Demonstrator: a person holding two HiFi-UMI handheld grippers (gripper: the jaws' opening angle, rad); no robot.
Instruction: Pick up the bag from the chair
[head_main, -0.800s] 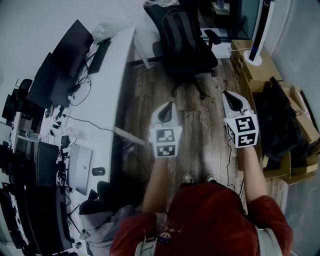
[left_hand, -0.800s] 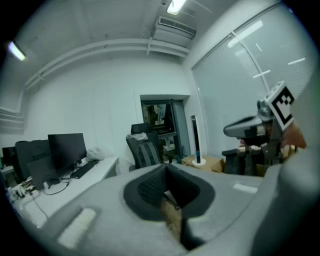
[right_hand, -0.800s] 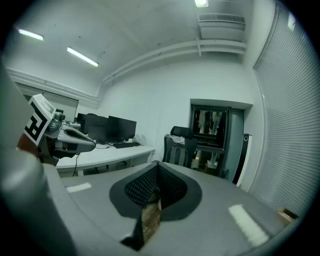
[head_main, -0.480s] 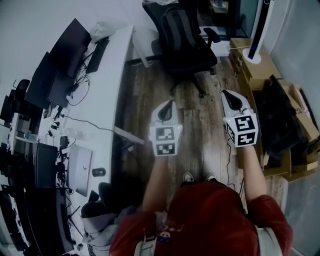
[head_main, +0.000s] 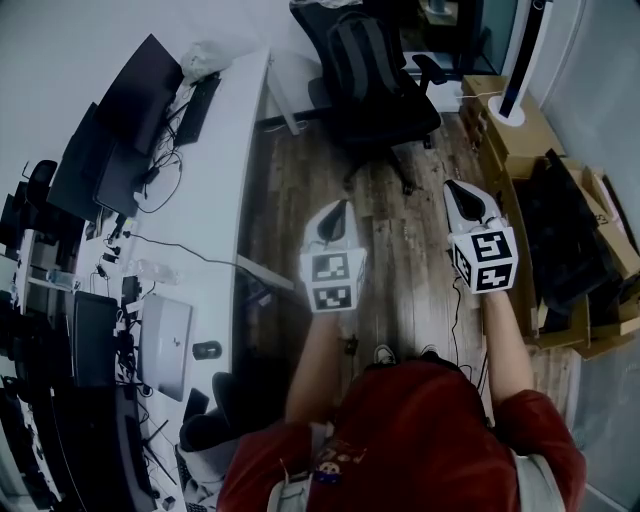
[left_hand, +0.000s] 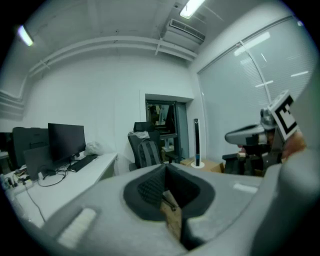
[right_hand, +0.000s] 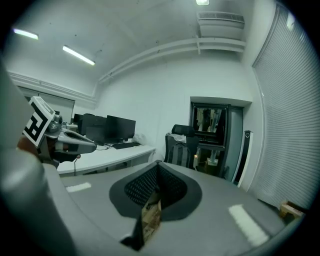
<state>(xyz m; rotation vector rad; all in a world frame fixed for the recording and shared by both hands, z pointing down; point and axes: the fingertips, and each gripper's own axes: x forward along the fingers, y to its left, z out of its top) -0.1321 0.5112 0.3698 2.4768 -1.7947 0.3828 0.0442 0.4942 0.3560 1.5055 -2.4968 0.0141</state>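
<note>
A dark backpack (head_main: 358, 55) leans upright against the back of a black office chair (head_main: 385, 115) at the far end of the wooden floor. The backpack (left_hand: 147, 152) also shows in the left gripper view, and the chair (right_hand: 181, 149) shows small and far in the right gripper view. My left gripper (head_main: 331, 222) and right gripper (head_main: 468, 203) are held side by side in the air, well short of the chair. Both point towards it. Both are shut, jaws closed together, with nothing between them.
A long white desk (head_main: 215, 170) runs along the left with monitors (head_main: 135, 100), a keyboard, cables and a laptop (head_main: 165, 345). Cardboard boxes (head_main: 520, 140) with dark items fill the right side. A tall white tower unit (head_main: 518, 55) stands on them. Bare wooden floor (head_main: 400, 240) lies between.
The person has stepped slightly forward, so desk and floor have slid down a little in the head view. Both grippers keep the same pose and stay shut.
</note>
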